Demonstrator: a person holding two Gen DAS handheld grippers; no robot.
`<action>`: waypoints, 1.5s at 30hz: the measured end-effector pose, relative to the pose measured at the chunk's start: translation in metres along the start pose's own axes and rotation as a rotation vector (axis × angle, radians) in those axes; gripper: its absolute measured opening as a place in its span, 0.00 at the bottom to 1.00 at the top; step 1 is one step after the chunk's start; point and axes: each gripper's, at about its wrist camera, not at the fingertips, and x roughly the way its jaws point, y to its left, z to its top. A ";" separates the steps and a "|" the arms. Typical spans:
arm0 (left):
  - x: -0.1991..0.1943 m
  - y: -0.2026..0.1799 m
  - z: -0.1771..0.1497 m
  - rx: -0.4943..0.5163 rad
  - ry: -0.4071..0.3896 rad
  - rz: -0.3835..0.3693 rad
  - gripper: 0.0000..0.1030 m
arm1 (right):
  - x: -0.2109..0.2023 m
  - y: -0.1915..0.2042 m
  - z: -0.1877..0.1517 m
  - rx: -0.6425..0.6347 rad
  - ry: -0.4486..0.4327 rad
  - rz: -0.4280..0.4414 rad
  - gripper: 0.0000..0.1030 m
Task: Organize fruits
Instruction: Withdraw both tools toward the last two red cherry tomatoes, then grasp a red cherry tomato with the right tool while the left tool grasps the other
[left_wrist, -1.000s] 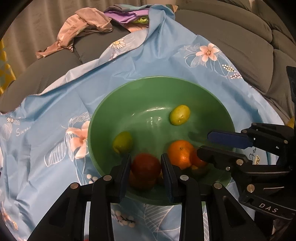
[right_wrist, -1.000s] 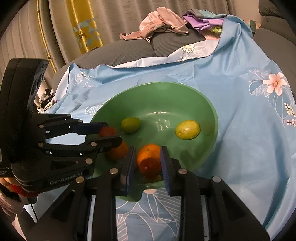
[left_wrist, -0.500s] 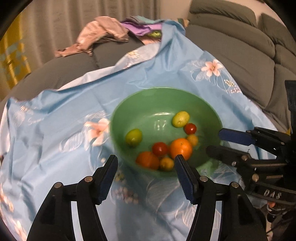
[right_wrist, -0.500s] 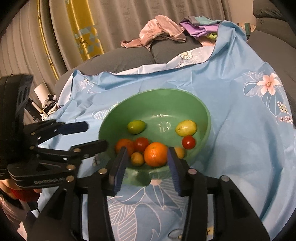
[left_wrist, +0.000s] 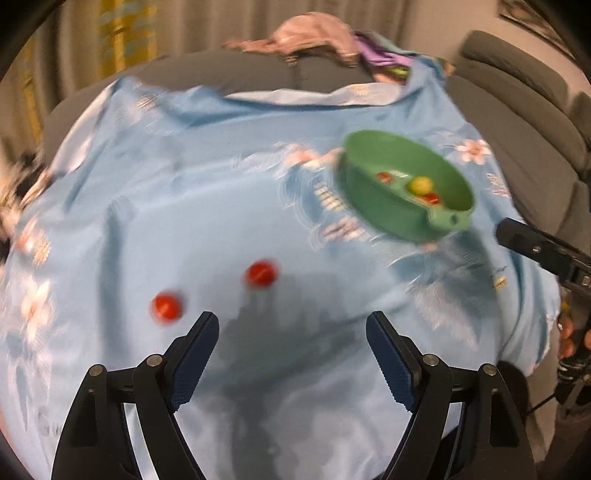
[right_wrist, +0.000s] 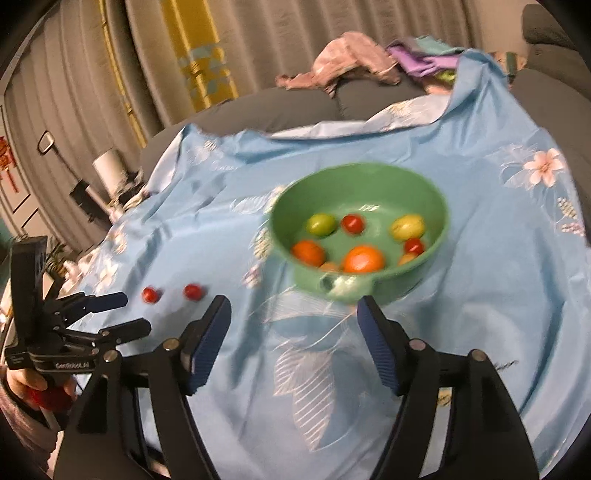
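A green bowl (right_wrist: 439, 206) sits on the blue flowered cloth (right_wrist: 229, 206) and holds several fruits: oranges, red tomatoes, a green one and a yellow one. It also shows at the right of the left wrist view (left_wrist: 384, 210). Two red tomatoes lie on the cloth, one nearer the bowl (left_wrist: 261, 273) (right_wrist: 193, 291) and one further left (left_wrist: 167, 306) (right_wrist: 150, 294). My left gripper (left_wrist: 291, 354) is open and empty, just short of the two tomatoes. My right gripper (right_wrist: 293, 339) is open and empty, in front of the bowl.
The cloth covers a grey sofa (left_wrist: 517, 122). A heap of pink and purple clothes (right_wrist: 354, 62) lies at the back. Curtains (right_wrist: 229, 51) hang behind. A white roll and small items (right_wrist: 107, 173) stand at the left edge.
Both grippers let their fruit go into the bowl, opened wide and pulled back. The left gripper swung left, so the two loose tomatoes on the cloth came into view.
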 end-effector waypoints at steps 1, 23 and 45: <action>-0.003 0.009 -0.008 -0.025 0.005 0.026 0.80 | 0.002 0.005 -0.003 -0.006 0.016 0.012 0.69; -0.037 0.092 -0.066 -0.251 -0.028 0.073 0.80 | 0.062 0.120 -0.026 -0.218 0.205 0.179 0.69; 0.001 0.104 -0.023 -0.182 -0.037 0.066 0.80 | 0.130 0.135 -0.003 -0.235 0.271 0.175 0.69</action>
